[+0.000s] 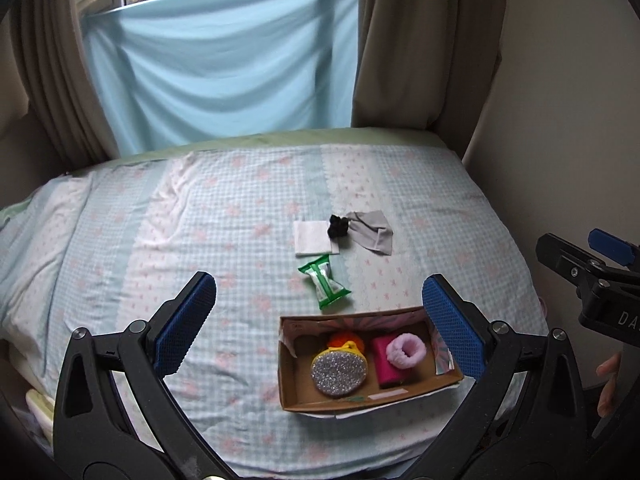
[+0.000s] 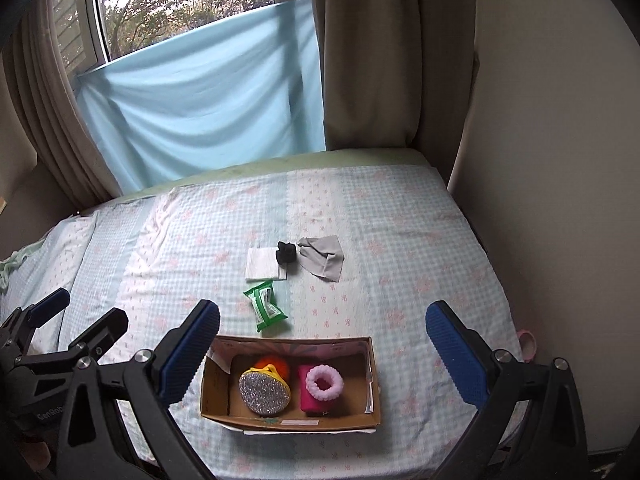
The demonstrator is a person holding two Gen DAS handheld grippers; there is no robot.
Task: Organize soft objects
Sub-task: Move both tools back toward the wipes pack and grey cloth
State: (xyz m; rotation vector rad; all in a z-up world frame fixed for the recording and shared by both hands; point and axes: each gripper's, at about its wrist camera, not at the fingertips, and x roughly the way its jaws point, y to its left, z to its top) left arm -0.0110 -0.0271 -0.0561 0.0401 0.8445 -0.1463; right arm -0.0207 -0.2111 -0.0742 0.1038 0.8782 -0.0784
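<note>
A cardboard box sits near the bed's front edge. It holds a silver glitter pouch, an orange pompom, a magenta cloth and a pink scrunchie. Beyond the box lie a green wipes pack, a white folded tissue, a black scrunchie and a grey cloth. My left gripper is open and empty above the box. My right gripper is open and empty above the box.
The bed has a checked pale blue sheet. A wall runs along the right side. Curtains and a blue cloth hang behind the bed. A pink item lies at the bed's right edge.
</note>
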